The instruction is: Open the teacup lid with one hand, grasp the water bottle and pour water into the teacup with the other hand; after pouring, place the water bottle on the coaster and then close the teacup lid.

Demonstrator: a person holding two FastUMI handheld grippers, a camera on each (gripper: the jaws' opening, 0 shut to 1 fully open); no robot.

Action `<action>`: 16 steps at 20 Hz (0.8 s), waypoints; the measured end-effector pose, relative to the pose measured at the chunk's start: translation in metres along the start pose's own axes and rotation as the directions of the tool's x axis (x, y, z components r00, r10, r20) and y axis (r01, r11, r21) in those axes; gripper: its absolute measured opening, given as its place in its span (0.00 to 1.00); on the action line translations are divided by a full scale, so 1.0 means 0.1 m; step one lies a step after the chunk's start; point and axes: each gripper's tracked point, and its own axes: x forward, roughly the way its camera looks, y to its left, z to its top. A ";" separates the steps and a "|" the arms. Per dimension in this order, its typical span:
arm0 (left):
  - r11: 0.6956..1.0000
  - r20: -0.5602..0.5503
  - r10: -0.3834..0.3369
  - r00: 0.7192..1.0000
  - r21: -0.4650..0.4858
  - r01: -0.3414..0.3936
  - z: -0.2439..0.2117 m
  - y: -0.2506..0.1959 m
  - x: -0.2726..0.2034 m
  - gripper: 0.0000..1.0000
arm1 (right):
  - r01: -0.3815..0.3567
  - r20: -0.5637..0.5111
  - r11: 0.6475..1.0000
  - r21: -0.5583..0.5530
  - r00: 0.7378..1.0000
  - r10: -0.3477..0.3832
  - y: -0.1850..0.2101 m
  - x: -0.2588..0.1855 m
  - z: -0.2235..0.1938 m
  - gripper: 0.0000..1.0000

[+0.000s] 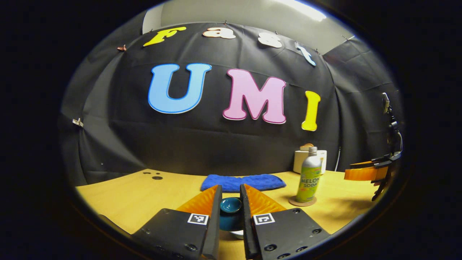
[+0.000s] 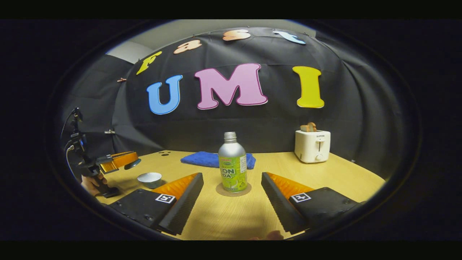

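Wooden table [image 2: 335, 173], pale and smooth, carries everything here. At its far edge, against the dark cloth wall, lies a folded blue towel [image 2: 202, 159], and off to one side stands a white toaster [image 2: 312, 145] with bread poking out of its top. Near the middle a silver and green water bottle [image 2: 232, 164] stands upright on a round coaster [image 2: 233, 190], with no cap on its neck.

In the right gripper view, the right tongs [image 2: 232, 195] are spread wide, with the bottle between and beyond the two fingers, untouched. Farther left in the same view, a hand [image 2: 92, 184] holds the left tongs [image 2: 130, 160] raised above the table, and a small white teacup [image 2: 149, 178] sits open just beneath and beside them.

In the left gripper view, the left tongs are nearly pressed together, pinching the dark teal teacup lid [image 1: 231, 213] between both fingers, lifted over the cup's white rim. The right tongs show at that view's right edge.
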 end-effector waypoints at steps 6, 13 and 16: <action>0.998 -0.164 -0.026 0.986 0.046 0.034 -0.26 -0.19 0.16 0.31 | -0.004 0.058 1.000 0.015 0.998 0.003 0.04 -0.18 0.17 1.00; 0.999 -0.261 -0.016 0.965 0.042 0.027 -0.53 -0.19 0.28 0.31 | -0.054 0.048 0.998 0.034 0.997 0.053 0.16 -0.19 0.07 1.00; 0.999 -0.283 -0.006 0.959 0.037 0.017 -0.61 -0.18 0.32 0.32 | -0.074 0.028 0.997 0.035 0.997 0.073 0.21 -0.17 -0.02 1.00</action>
